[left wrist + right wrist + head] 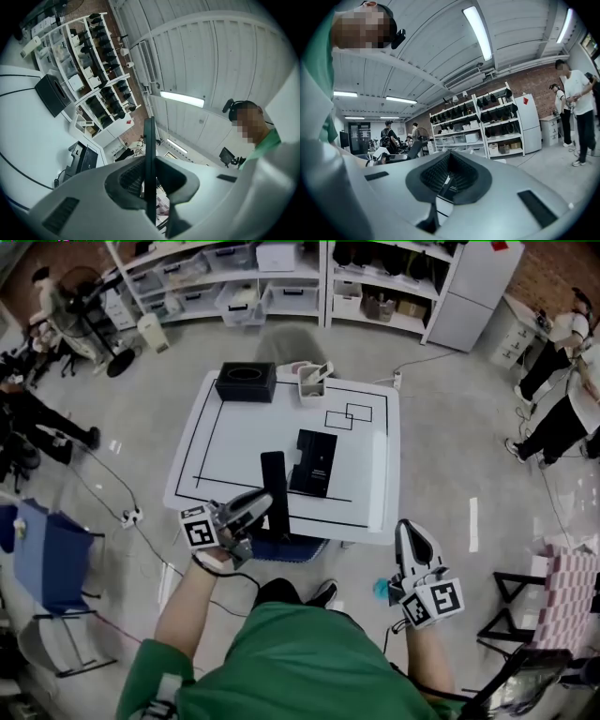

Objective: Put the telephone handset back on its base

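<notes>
**Item 1:** slim black bar-shaped telephone handset [274, 479], qty 1
- Loc: near edge of white square surface [375, 493] w/ black border lines. Just left of the base, not seated on it.
- Long axis runs near-to-far, approx parallel to the base's long side.
- Free end pts away from the person toward the surface's far side; near end sits in the left claw.
- In left gripper view the handset [149, 140] shows edge-on, a thin black blade sticking straight out ahead of the pads.
- Whether the free end touches the surface: can't tell.

**Item 2:** black rectangular telephone base [314, 462], qty 1
- Loc: approx centre of surface. Long axis near-to-far w/ slight tilt.
- Also vis in left gripper view, base [82, 161] at lower left.

**Item 3:** left claw [255, 510], qty 1
- Narrow, clamped on the handset's near end, one pad on each flat face.
- Marker cube on the person's side.

**Item 4:** right claw [410, 532], qty 1
- Loc: off the surface, beyond its near-right corner, over the floor, pts forward.
- In right gripper view the right claw [449, 176] has jaws closed together, nothing betw them.

**Item 5:** black open-top box [246, 381], qty 1
- Loc: far-left corner of surface.

**Item 6:** small white holder [314, 382], qty 1
- Loc: far edge, just right of the box.

**Item 7:** black rectangle outlines [348, 415] drawn on the surface, qty 2
- Overlapping, beyond the base's far-right
</notes>
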Tool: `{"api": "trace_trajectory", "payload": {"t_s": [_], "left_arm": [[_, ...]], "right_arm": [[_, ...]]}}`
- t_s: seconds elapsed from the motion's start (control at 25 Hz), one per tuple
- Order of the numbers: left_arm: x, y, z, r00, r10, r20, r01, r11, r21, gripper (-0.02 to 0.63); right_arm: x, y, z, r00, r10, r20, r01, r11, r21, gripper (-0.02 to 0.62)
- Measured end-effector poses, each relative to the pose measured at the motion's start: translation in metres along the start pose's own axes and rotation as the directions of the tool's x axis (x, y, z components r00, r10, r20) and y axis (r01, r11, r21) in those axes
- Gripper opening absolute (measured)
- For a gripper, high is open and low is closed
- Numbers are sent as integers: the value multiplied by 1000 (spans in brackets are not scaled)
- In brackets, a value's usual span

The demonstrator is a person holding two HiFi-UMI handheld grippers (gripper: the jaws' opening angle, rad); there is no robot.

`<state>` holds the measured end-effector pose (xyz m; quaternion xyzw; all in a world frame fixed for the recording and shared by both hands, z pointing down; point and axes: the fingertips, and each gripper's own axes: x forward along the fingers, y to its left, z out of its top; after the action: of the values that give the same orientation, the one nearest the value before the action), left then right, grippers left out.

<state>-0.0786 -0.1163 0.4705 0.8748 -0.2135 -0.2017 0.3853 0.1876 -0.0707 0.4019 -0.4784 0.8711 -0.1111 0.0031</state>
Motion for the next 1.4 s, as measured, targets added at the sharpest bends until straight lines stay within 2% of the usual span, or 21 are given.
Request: {"api": "trace_trajectory", "payload": {"t_s": [0.08, 0.16, 0.4, 0.6, 0.84, 1.0, 1.16, 1.4], "left_arm": [[6, 16, 1, 1000, -13, -13, 12, 999, -40, 81], [14, 32, 5, 999, -33, -37, 31, 998, -48, 81], [32, 72, 16, 987, -123, -106, 110, 986, -122, 81], [39, 105, 18, 975, -157, -158, 132, 979, -158, 81], [44, 145, 14, 968, -178, -178, 134, 963, -234, 81], [51, 168, 11, 960, -169, -225, 114, 965, -238, 81], [57, 195, -7, 948, -138, -285, 57, 960, -276, 81], [59, 227, -17, 951, -70, -301, -29, 949, -313, 81]], "right_arm": [[6, -4, -3, 1000, -12, -15, 12, 1000, 13, 20], [16, -9, -6, 999, -33, -24, 33, 999, 11, 20], [46, -11, -9, 990, -138, -32, 138, 990, 27, 20], [71, 10, -21, 981, -184, -61, 187, 982, 34, 20], [81, 31, -21, 964, -246, -99, 249, 968, 18, 20], [82, 39, -19, 952, -288, -104, 290, 957, 2, 20], [82, 44, -22, 943, -316, -105, 318, 948, 0, 20], [86, 50, -29, 935, -336, -108, 340, 940, 14, 20]]}}
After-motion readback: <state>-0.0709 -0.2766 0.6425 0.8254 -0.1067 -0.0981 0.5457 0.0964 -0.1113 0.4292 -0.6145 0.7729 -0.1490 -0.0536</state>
